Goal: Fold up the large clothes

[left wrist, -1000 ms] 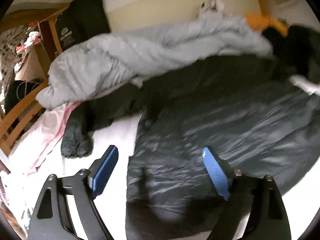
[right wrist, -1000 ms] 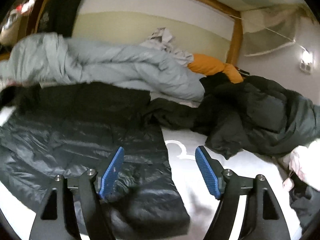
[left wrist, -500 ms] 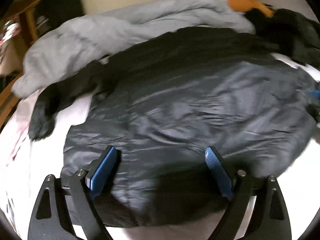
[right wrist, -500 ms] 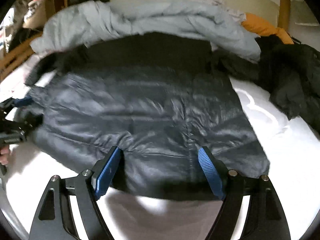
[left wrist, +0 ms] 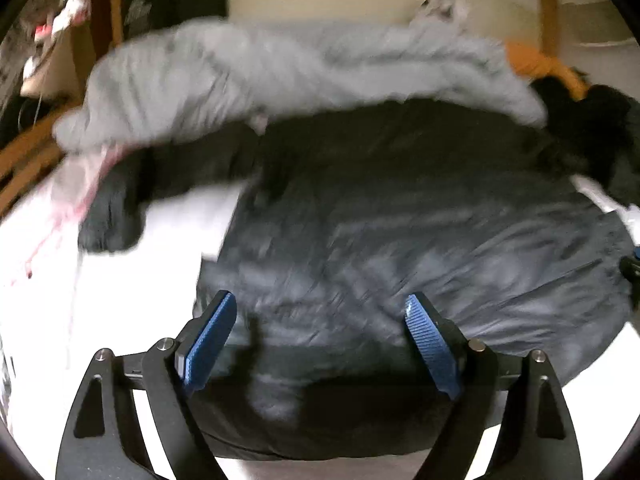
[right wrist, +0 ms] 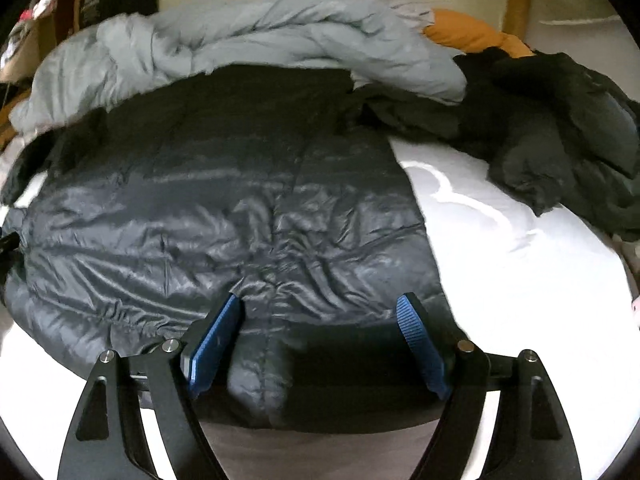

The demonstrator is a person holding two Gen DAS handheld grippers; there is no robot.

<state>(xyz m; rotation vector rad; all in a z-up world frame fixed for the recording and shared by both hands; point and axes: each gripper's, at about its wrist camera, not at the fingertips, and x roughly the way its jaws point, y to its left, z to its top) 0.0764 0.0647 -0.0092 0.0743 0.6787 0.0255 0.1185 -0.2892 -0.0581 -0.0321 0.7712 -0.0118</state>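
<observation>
A dark, glossy quilted puffer jacket lies spread flat on the white bedsheet, its surface creased and shiny with a seam down the middle. At its 12 o'clock edge a grey duvet is heaped. The left gripper and right gripper both stand wide over the jacket's 6 o'clock hem, gripping nothing.

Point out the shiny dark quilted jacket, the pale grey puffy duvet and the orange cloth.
Shiny dark quilted jacket (right wrist: 224, 216): right wrist view, middle of its spread panel.
Pale grey puffy duvet (right wrist: 256, 36): right wrist view, bunched middle.
Orange cloth (right wrist: 468, 34): right wrist view, its exposed top.
</observation>
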